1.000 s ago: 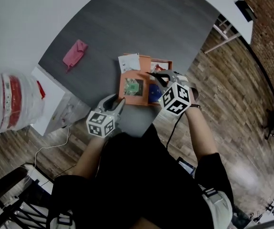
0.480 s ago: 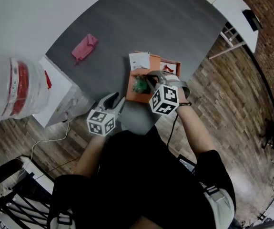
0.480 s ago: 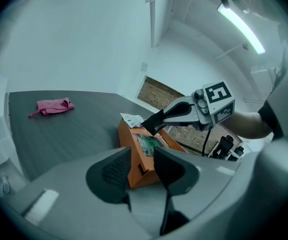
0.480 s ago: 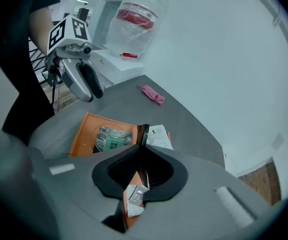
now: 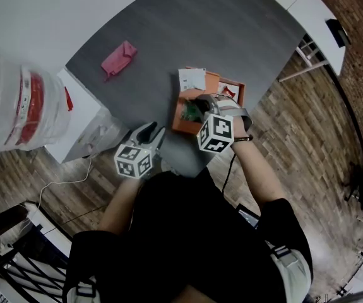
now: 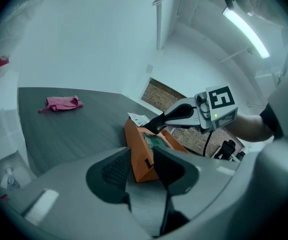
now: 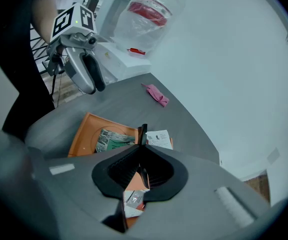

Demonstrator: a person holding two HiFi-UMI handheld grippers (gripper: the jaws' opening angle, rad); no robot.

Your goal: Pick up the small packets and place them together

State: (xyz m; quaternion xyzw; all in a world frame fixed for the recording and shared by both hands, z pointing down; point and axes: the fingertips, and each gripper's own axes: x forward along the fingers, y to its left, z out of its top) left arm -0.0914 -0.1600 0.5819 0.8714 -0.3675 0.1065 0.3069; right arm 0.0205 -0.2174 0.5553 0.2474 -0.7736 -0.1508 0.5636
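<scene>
Now, right gripper point(image 7: 141, 146) pinched shut on thin packet point(image 7: 142, 131), edge-on, over orange tray point(image 7: 81, 134) — lower it flat onto green packet point(image 7: 111, 139) beside white packet point(image 7: 159, 138), open late. Left gripper point(image 6: 142, 151), jaws apart, empty, near tray corner — steady tray if it slides.

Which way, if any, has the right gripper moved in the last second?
Yes. Against the orange tray, the right gripper, shut on a thin packet, shifted left, from the tray's right side toward the green packet.
</scene>
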